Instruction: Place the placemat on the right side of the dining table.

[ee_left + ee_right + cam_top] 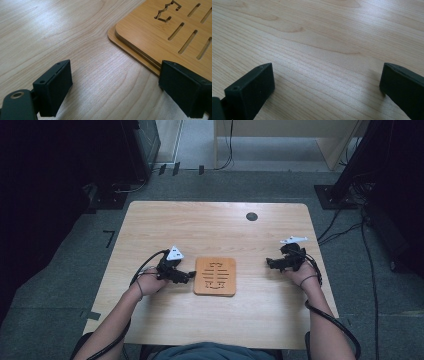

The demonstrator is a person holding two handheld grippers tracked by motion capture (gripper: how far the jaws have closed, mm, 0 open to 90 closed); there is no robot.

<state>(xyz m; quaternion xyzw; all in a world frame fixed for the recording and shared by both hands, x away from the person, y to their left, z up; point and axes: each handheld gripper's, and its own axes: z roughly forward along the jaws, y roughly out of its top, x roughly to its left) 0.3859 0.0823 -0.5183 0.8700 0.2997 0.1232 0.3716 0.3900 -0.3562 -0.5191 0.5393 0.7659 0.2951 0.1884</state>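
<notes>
Two square wooden trivets (215, 276) with cut-out slots lie stacked in the middle of the table, the upper one (172, 32) slightly offset over the lower one (130, 50). My left gripper (186, 276) rests on the table just left of the stack, open, its right jaw beside the stack's edge and nothing between the jaws (115, 87). My right gripper (272, 263) sits on the table well to the right of the trivets, open over bare wood (327, 90).
The light wooden table (215, 227) has a round cable hole (252, 216) near its far edge. Cables trail from both grippers toward the person's side. Grey carpet, dark stands and cables surround the table.
</notes>
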